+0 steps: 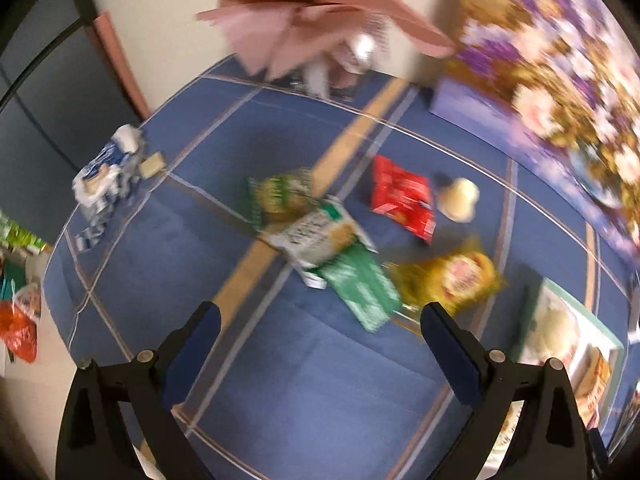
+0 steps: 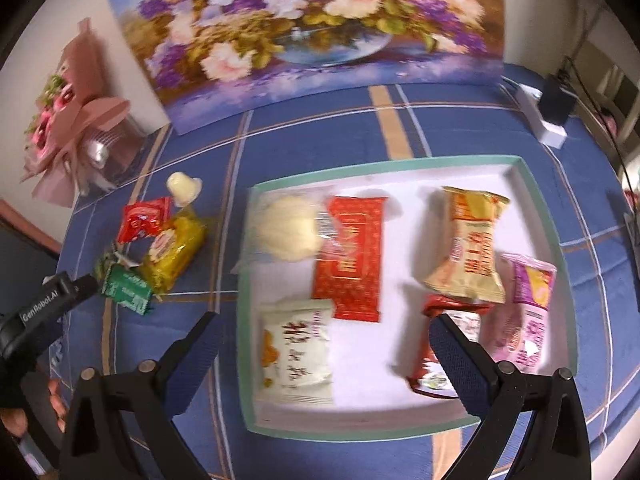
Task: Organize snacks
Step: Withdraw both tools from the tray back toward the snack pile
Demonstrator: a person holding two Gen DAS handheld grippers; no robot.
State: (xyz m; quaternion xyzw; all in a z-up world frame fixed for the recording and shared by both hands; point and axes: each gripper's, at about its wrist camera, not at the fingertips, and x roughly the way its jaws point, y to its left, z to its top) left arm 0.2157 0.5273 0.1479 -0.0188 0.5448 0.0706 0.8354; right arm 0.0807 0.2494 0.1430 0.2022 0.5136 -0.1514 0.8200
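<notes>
My left gripper (image 1: pixel 320 320) is open and empty above the blue cloth, short of a loose pile of snacks: a green packet (image 1: pixel 362 292), a white-green packet (image 1: pixel 316 236), a yellow packet (image 1: pixel 460 276), a red packet (image 1: pixel 402 198), a round green-yellow one (image 1: pixel 282 196) and a pale jelly cup (image 1: pixel 458 198). My right gripper (image 2: pixel 324 334) is open and empty over the white tray with a teal rim (image 2: pixel 538 196). In the tray lie several snacks, among them a red packet (image 2: pixel 352 256), a white packet (image 2: pixel 296 348) and a pink packet (image 2: pixel 528 316). The left gripper's body (image 2: pixel 44 312) shows beside the pile.
A flower painting (image 2: pixel 312 28) leans on the wall behind the table. A pink bouquet (image 2: pixel 68 120) stands at the back left. A crumpled blue-white wrapper (image 1: pixel 108 172) lies near the table's left edge. A white power strip (image 2: pixel 540 116) sits at the back right. A hand (image 2: pixel 24 412) holds the left tool.
</notes>
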